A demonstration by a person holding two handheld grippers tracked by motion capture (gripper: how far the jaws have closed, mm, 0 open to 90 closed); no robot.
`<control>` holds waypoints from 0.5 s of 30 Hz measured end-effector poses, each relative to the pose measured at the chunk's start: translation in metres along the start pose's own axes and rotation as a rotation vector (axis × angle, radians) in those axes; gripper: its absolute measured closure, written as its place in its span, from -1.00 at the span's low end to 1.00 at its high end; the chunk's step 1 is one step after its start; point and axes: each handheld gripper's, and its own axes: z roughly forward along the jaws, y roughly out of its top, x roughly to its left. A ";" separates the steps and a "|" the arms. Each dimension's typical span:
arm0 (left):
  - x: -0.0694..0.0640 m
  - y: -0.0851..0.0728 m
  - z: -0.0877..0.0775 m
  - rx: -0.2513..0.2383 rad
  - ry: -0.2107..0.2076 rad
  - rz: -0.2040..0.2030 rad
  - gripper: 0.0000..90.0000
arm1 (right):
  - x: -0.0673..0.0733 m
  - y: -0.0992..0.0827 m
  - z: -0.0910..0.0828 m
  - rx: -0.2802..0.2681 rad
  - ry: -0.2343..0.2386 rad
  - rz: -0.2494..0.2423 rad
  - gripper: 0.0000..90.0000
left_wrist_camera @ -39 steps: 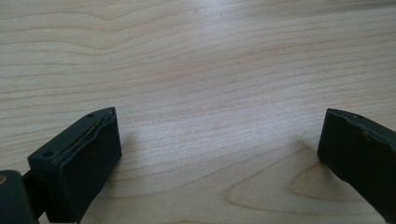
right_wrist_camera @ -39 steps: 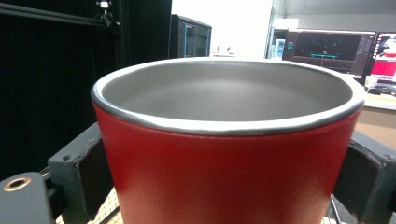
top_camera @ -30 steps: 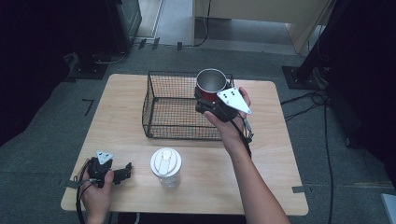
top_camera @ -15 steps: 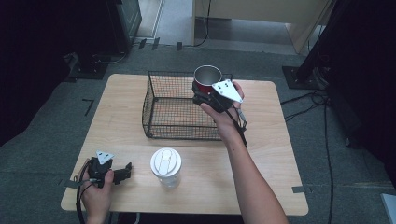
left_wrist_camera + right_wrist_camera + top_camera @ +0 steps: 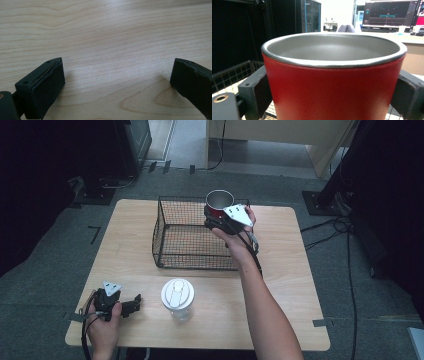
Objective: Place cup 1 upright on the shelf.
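At the near left corner of the wooden table (image 5: 280, 285), the left gripper (image 5: 131, 304) is rested in a hand with its 2 jaws spread wide and nothing between them, bare wood being seen beyond. Just right of it a clear cup with a white lid (image 5: 177, 296) is stood. Farther off, the wire basket (image 5: 172, 240) is placed mid-table. At its far right corner the red metal cup (image 5: 332, 85) is clamped by the right gripper (image 5: 216, 220) across its body, upright, above the basket. The cup is judged stiff, light and smooth-sided, so a squeeze low on the wall is favoured against slipping
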 end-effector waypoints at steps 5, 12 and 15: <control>0.000 0.000 0.000 0.000 0.000 0.000 -0.99 | -0.003 -0.007 0.009 0.027 -0.008 0.001 -0.84; 0.000 0.000 0.000 0.001 0.002 0.001 -1.00 | -0.005 -0.017 0.023 0.052 -0.003 0.011 -0.84; 0.000 0.000 0.000 0.001 0.001 0.000 -0.99 | -0.005 -0.021 0.028 0.060 0.004 0.017 -0.84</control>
